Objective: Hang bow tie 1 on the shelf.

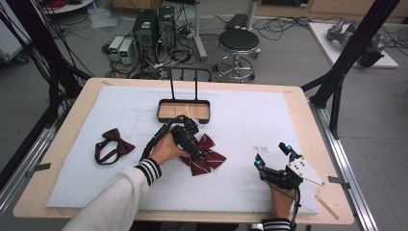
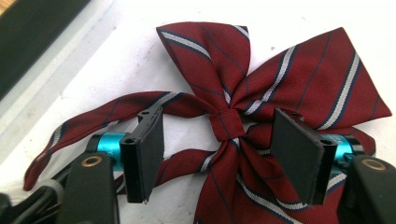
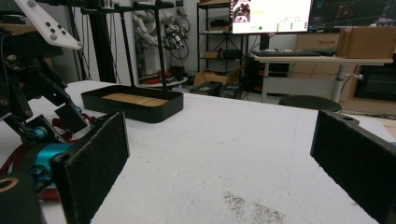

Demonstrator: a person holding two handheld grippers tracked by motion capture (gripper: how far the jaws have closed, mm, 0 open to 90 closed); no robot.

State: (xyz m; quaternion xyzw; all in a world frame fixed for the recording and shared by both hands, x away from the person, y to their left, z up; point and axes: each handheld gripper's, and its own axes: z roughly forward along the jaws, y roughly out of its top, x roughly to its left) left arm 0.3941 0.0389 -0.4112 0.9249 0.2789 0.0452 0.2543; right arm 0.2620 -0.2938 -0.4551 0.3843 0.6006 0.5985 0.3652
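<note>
A dark red striped bow tie [image 1: 205, 157] lies on the white mat near the table's middle. My left gripper [image 1: 192, 144] hovers right over it, open. In the left gripper view the striped bow tie [image 2: 261, 88] spreads beneath the jaws, and its centre knot [image 2: 226, 125] sits between the two pads without touching either. A plain maroon bow tie [image 1: 113, 145] rests at the left of the mat. My right gripper [image 1: 273, 155] stands open at the front right, nothing between its pads [image 3: 95, 158]. The right gripper view catches the left gripper [image 3: 39, 121] at its left edge.
A black tray with a wooden floor and an upright handle [image 1: 184, 110] stands at the back middle of the white mat [image 1: 250, 120]; the tray [image 3: 135, 105] lies ahead in the right gripper view. Beyond the table are a stool [image 1: 238, 43], computers and cables.
</note>
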